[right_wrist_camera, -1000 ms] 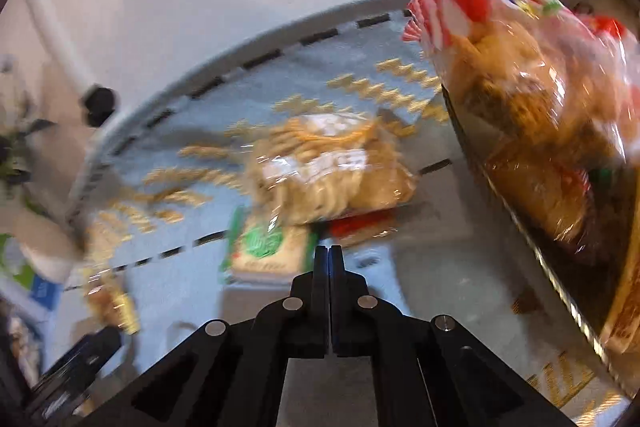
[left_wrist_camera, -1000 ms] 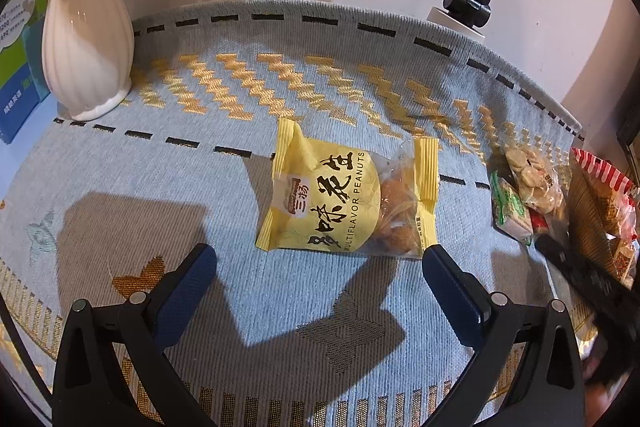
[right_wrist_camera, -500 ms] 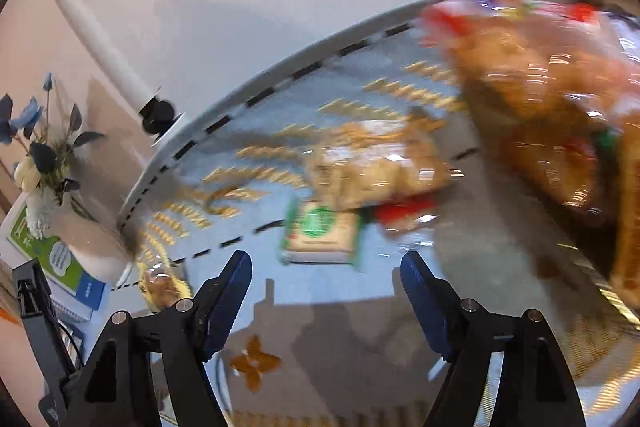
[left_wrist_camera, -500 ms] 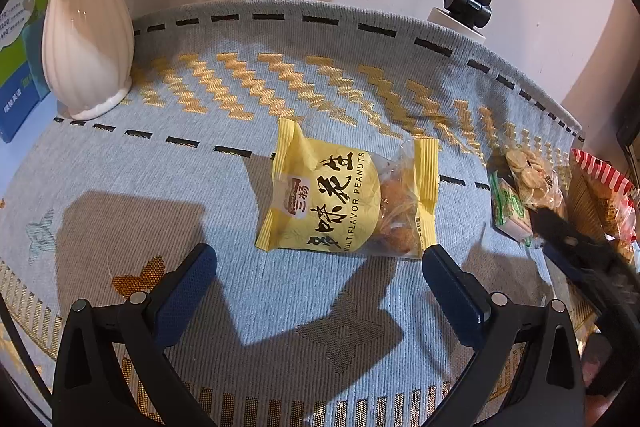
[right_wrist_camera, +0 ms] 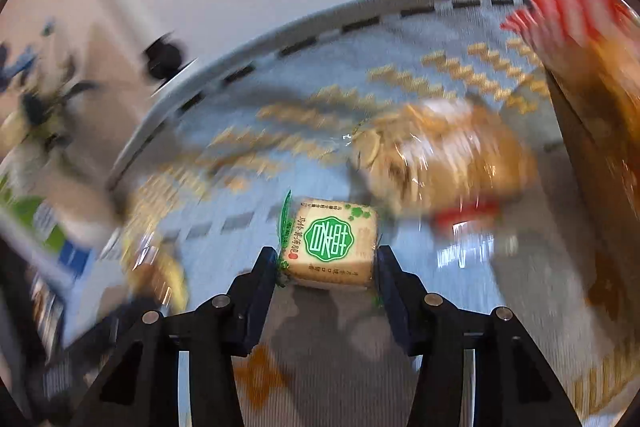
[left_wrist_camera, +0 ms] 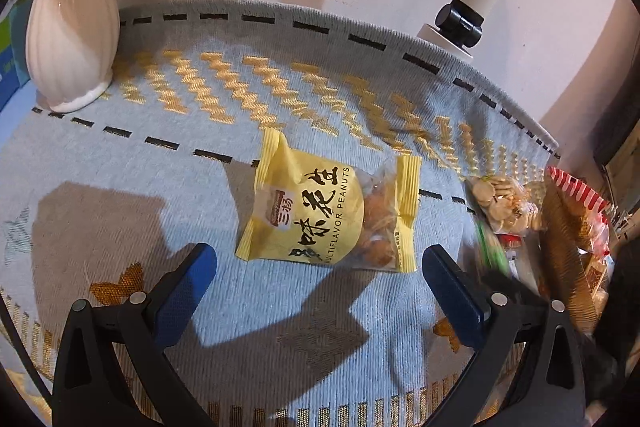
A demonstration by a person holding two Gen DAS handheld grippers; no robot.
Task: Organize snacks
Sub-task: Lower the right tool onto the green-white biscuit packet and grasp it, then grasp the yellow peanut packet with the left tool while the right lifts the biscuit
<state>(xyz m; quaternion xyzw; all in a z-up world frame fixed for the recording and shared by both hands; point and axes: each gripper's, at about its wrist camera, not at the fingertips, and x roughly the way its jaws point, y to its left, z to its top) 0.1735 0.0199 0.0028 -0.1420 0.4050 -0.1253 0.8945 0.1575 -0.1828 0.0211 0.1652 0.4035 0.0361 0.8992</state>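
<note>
Left gripper (left_wrist_camera: 318, 273) gapes wide over bare blue-grey woven tablecloth (left_wrist_camera: 120, 187), nothing between its fingers; yellow plastic peanut packet (left_wrist_camera: 324, 211) lies just ahead, open cloth either side. Right gripper (right_wrist_camera: 326, 267) closing, pads against the square cream biscuit pack with green seal (right_wrist_camera: 330, 241). Clear bag of round crackers (right_wrist_camera: 440, 155) beyond, blurred; red-striped bag (right_wrist_camera: 568, 11) cut off rightward.

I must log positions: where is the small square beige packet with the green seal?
In the right wrist view, the small square beige packet sits low centre between the closing right gripper fingers, near the clear cracker bag.
</note>
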